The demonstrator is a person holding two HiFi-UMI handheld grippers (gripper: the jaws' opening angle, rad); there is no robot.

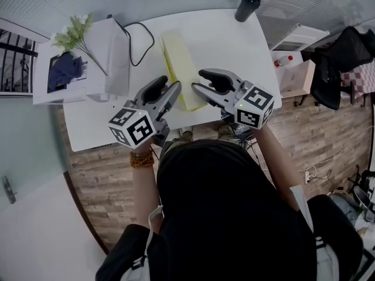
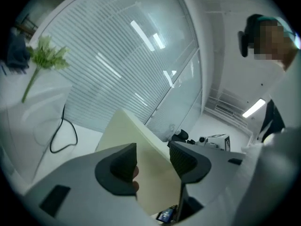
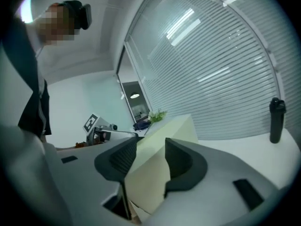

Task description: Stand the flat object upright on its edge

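Observation:
The flat object is a thick pale yellow board (image 1: 179, 63). It stands on its long edge on the white table (image 1: 234, 40) and runs away from me. My left gripper (image 1: 167, 88) is at its near end; in the left gripper view the board (image 2: 150, 173) passes between the jaws (image 2: 153, 161) with a gap beside the left pad, so this gripper is open. My right gripper (image 1: 197, 79) reaches over the same end from the right. In the right gripper view the board (image 3: 150, 182) fills the space between the pads of this gripper (image 3: 150, 157), which is shut on it.
A white box (image 1: 108, 51) with a green plant (image 1: 73, 34) stands at the table's left, and a black cable (image 1: 137, 40) loops beside it. A dark bottle (image 1: 246, 7) stands at the far right corner. The table's front edge lies just behind the grippers.

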